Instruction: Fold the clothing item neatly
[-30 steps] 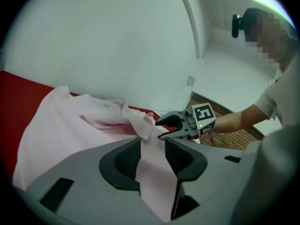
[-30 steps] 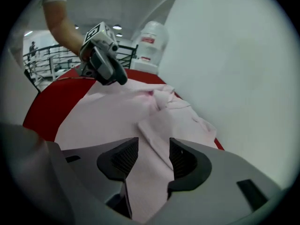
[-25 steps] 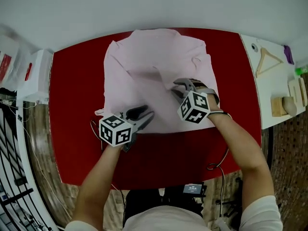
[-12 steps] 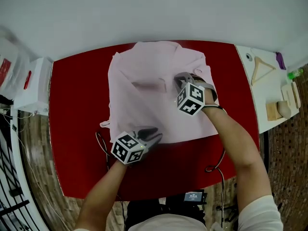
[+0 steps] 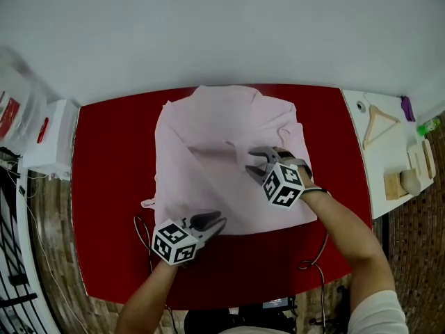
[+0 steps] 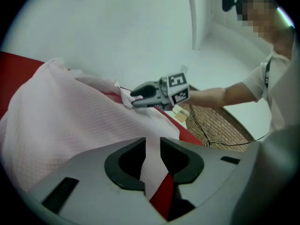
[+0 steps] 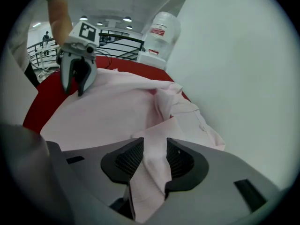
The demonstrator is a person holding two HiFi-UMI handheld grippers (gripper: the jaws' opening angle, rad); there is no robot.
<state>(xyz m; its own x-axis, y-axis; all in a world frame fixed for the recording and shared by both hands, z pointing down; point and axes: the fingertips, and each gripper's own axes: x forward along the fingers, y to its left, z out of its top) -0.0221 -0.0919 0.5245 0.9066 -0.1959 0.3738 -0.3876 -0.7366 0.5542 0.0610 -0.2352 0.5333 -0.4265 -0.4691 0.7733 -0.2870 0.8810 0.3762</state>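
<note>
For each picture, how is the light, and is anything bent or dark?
Head view: the wide lens bows the edges of the red table; light is even, no glare. Left gripper view: round fisheye frame with black corners; the pink shirt looks sharp. Right gripper view: same black corners; ceiling lamps shine in the distance.

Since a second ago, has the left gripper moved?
Yes. The left gripper has drawn back toward the table's near edge, to the shirt's hem; its jaws are closing with the hem between them.

White short-sleeved top (image 6: 279, 97); its right sleeve (image 5: 379, 310) ends above the elbow. A thin dark band (image 5: 316, 188) — behind the right hand (image 5: 303, 164) — rings the wrist.
</note>
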